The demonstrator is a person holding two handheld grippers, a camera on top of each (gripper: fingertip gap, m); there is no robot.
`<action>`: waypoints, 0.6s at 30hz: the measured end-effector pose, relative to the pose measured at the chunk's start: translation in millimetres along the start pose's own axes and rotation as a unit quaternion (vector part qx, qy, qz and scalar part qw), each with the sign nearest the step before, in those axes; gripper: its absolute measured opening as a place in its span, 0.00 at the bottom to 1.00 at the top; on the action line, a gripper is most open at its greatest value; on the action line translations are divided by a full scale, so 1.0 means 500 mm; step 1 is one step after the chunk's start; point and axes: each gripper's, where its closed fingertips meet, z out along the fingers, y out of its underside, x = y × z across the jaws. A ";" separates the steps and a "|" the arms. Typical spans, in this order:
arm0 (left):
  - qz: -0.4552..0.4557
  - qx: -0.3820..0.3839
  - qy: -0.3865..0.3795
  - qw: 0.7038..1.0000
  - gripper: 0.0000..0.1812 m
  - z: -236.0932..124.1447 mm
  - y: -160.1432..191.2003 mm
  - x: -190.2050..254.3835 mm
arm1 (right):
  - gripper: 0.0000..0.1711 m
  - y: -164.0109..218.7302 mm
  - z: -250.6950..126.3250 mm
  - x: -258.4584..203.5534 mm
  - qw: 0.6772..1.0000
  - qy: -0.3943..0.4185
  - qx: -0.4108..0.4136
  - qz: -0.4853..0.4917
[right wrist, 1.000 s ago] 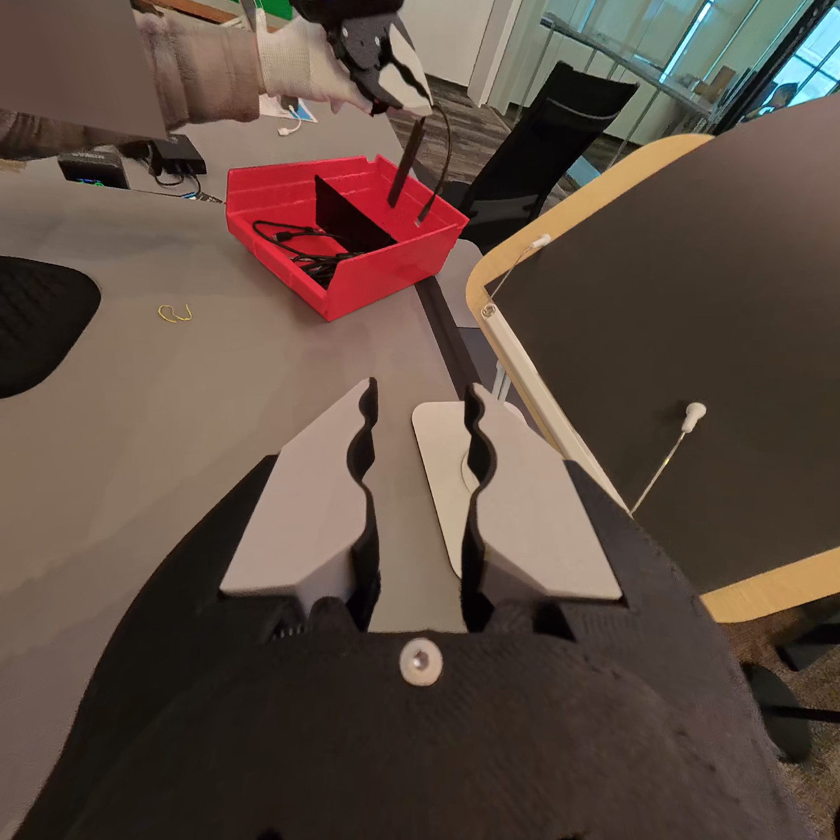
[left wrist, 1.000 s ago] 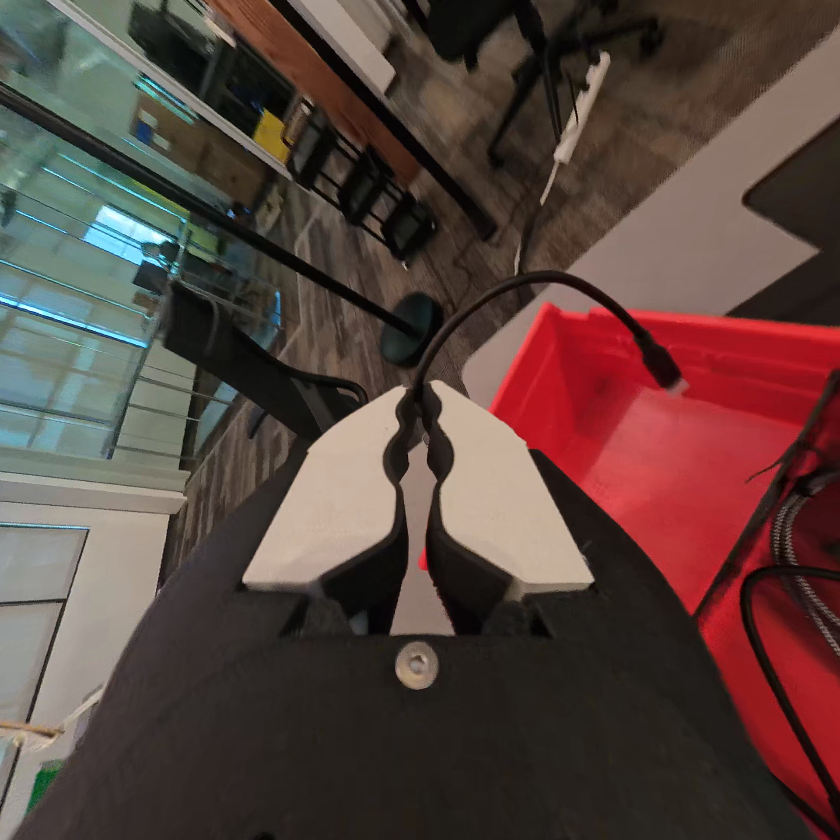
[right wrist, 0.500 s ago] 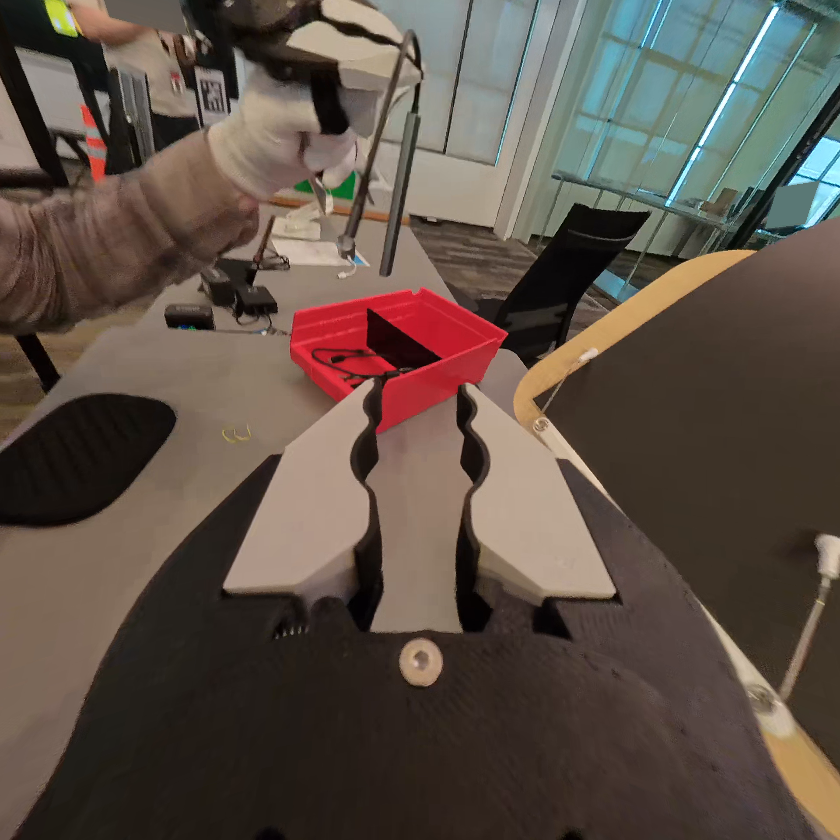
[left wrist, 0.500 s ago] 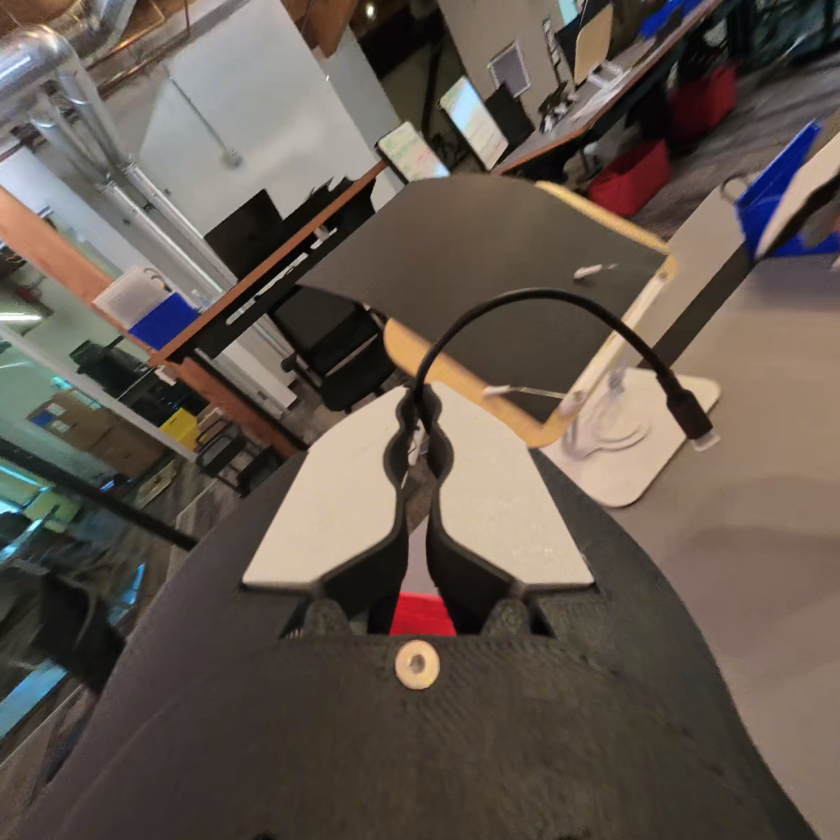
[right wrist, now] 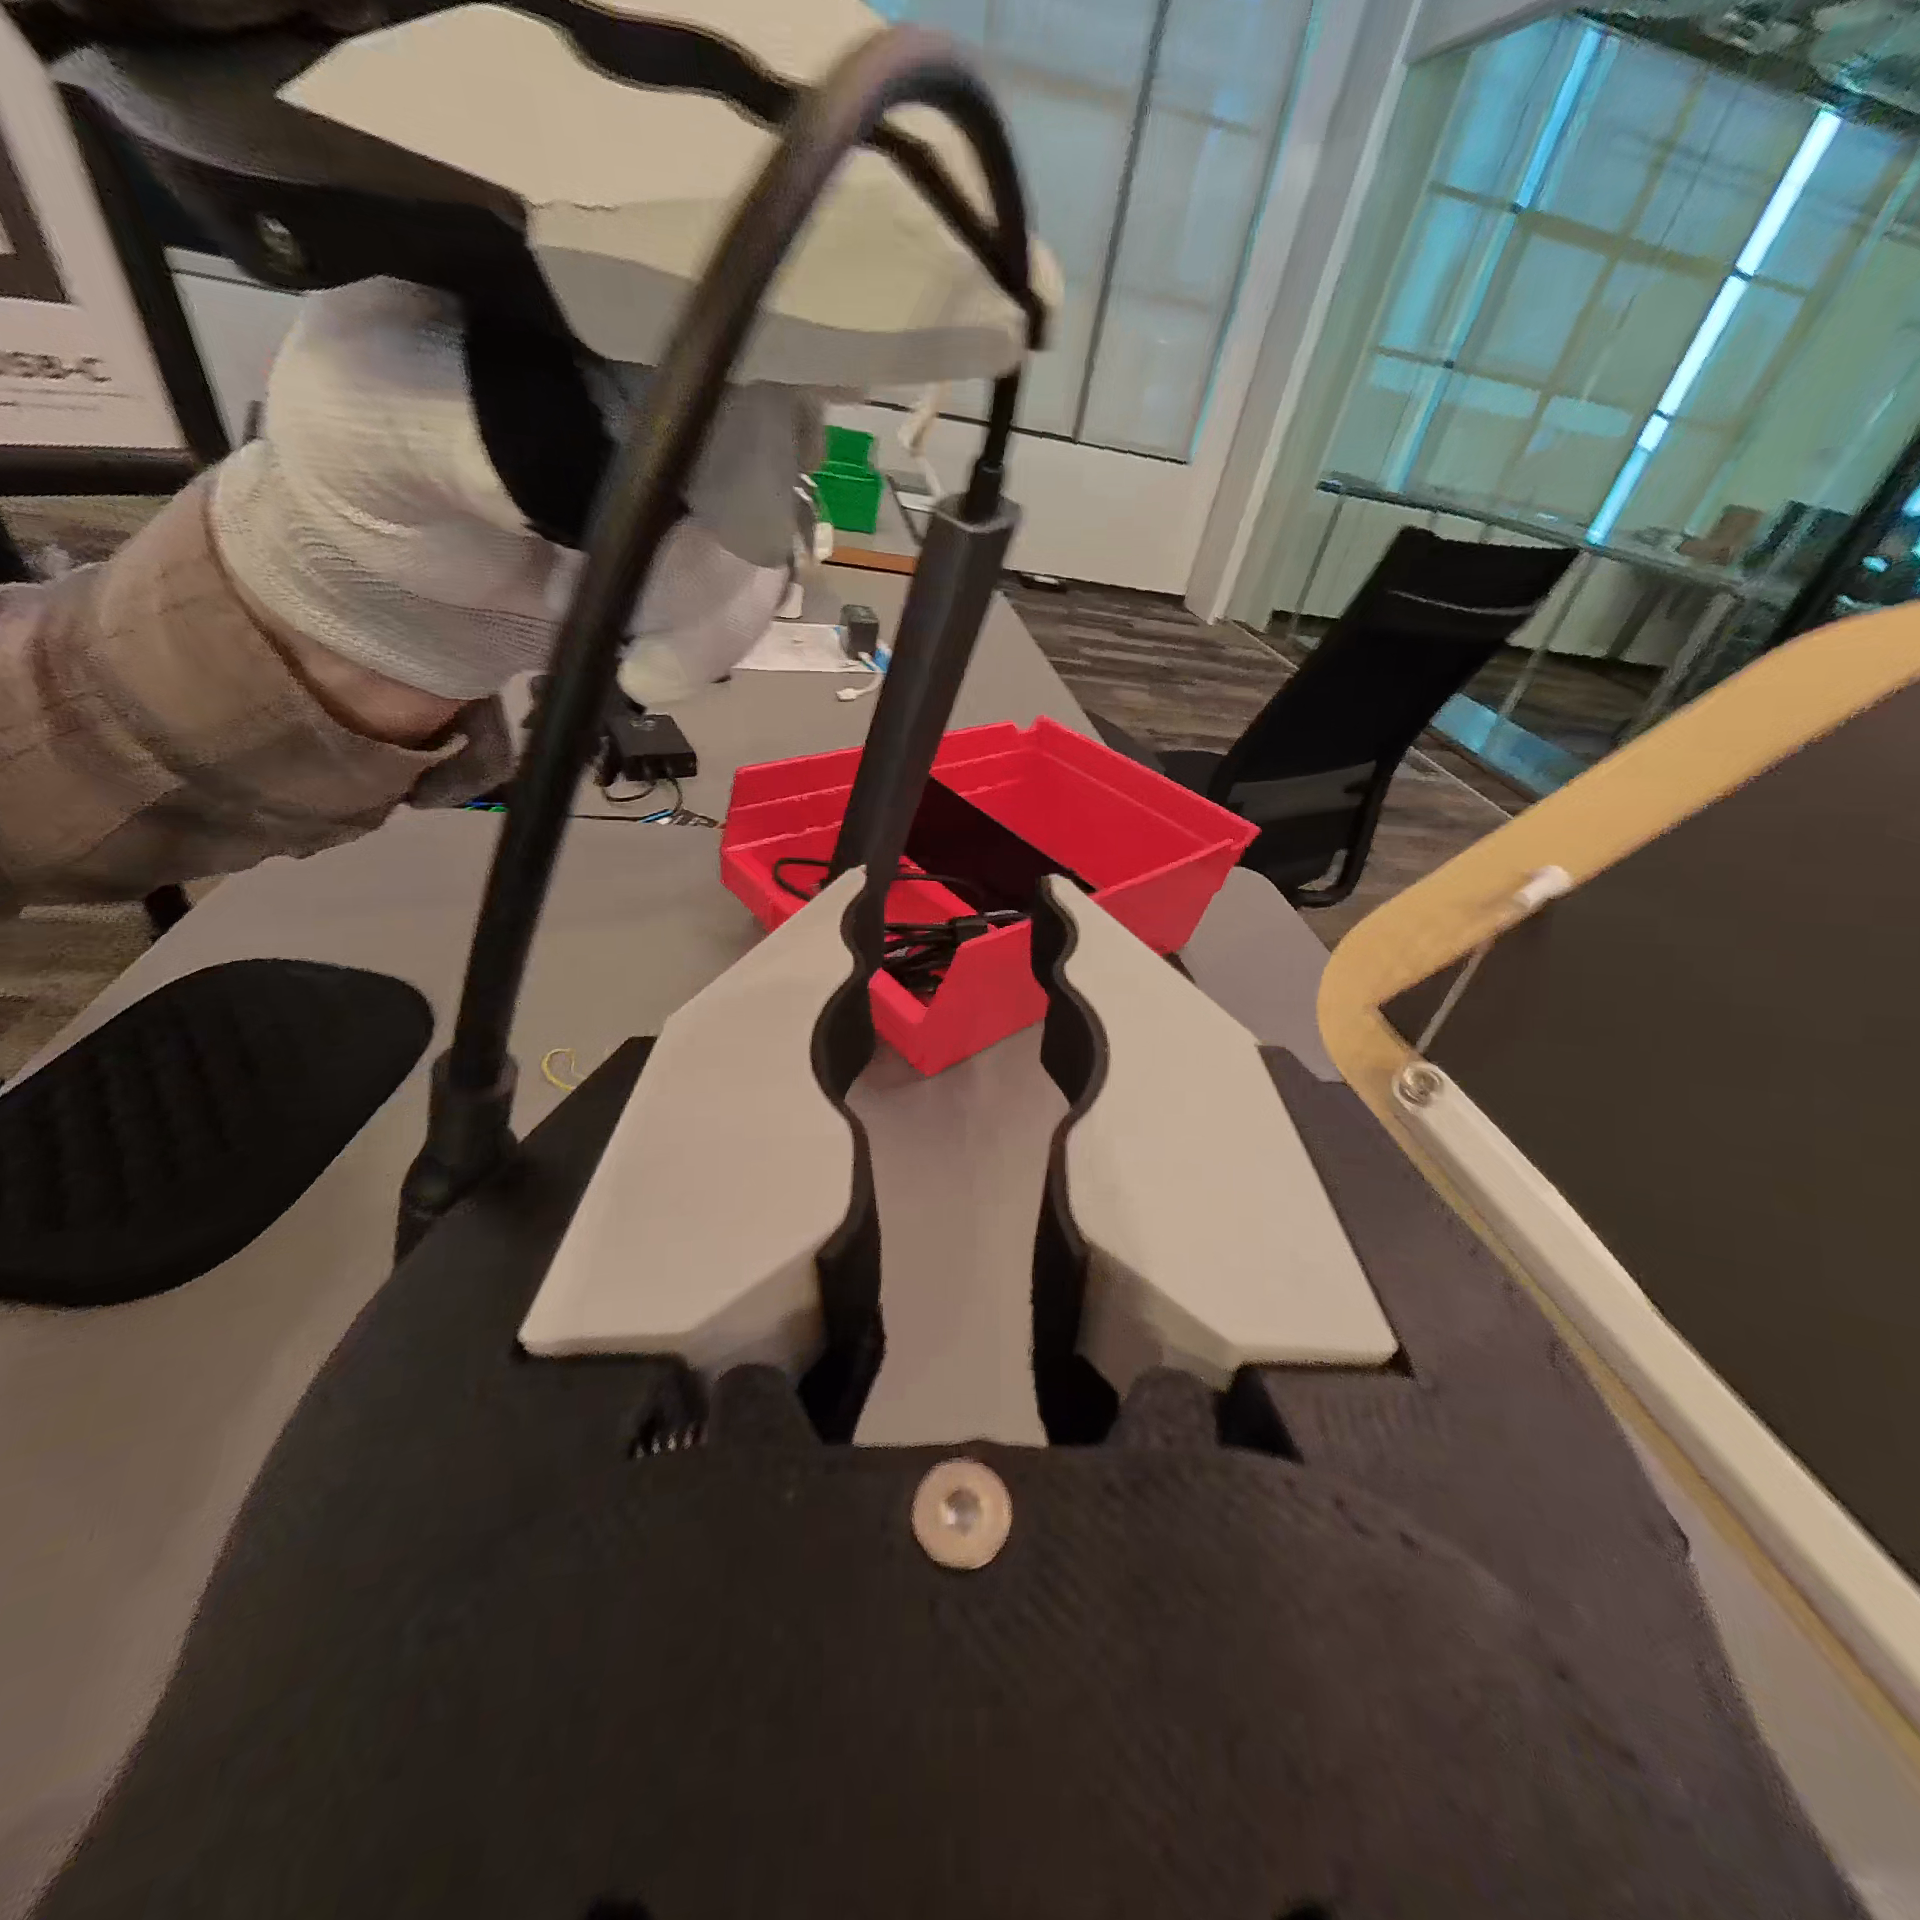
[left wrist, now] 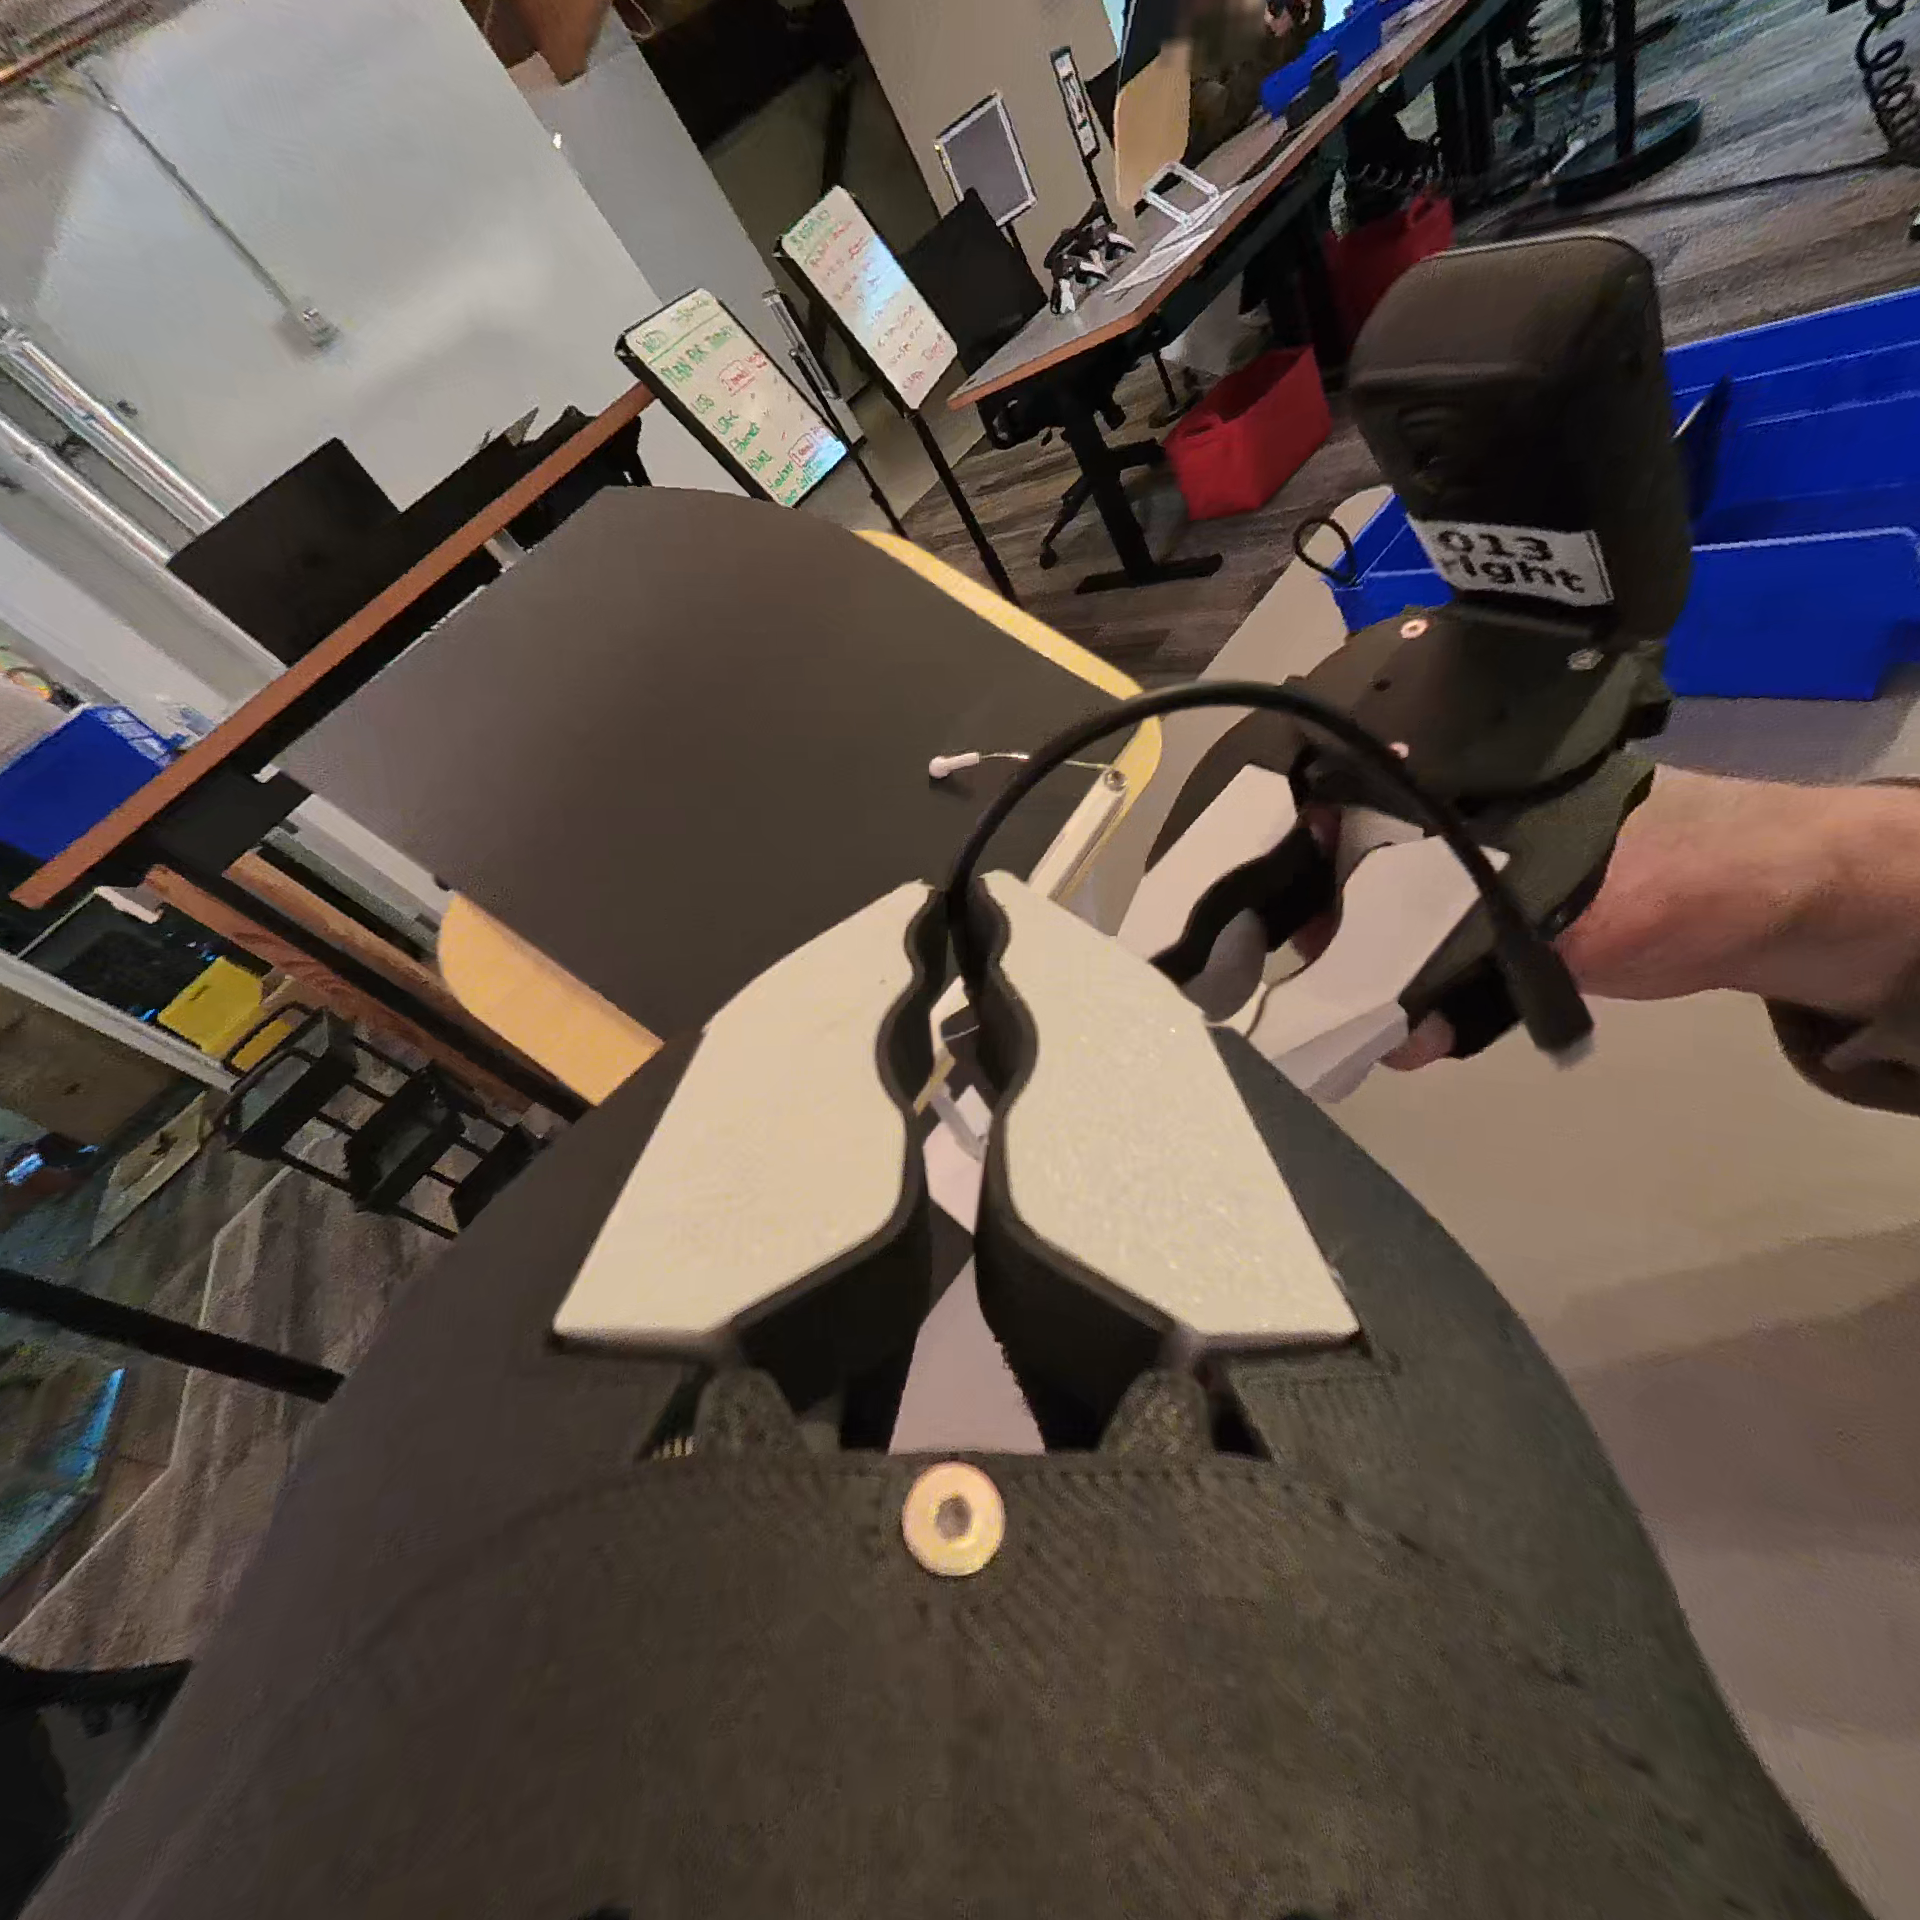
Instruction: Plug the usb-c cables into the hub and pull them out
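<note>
My left gripper is shut on a thin black cable that arcs to the right and ends in a plug. In the right wrist view the left gripper, held by a gloved hand, is above and close. From it a slim dark hub hangs upright, its lower end at the tip of my right gripper's left finger. The cable's other end drops to the left. My right gripper is open and empty; it also shows in the left wrist view.
A red bin with a black divider and several black cables stands on the grey table behind. A black mat lies at the left. A dark board with a yellow edge stands close on the right. Blue bins sit behind the right gripper. The tips of one gripper are about 8 cm away from the tips of the other.
The left gripper has swung away from the red bin with the cable and hub, up close to the right gripper. The hub now hangs at the right gripper's open fingertips.
</note>
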 end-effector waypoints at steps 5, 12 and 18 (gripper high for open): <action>-0.012 0.002 -0.005 1.000 0.02 0.016 0.003 0.012 | 0.21 -0.009 -0.001 -0.035 0.998 -0.065 0.007 0.025; 0.008 0.004 -0.016 1.000 0.02 0.016 0.008 0.025 | 0.05 0.007 0.011 -0.023 0.998 -0.041 -0.002 0.041; -0.028 0.004 0.038 0.999 0.02 -0.014 0.041 0.049 | 0.04 0.046 -0.001 -0.012 0.996 -0.016 -0.082 -0.037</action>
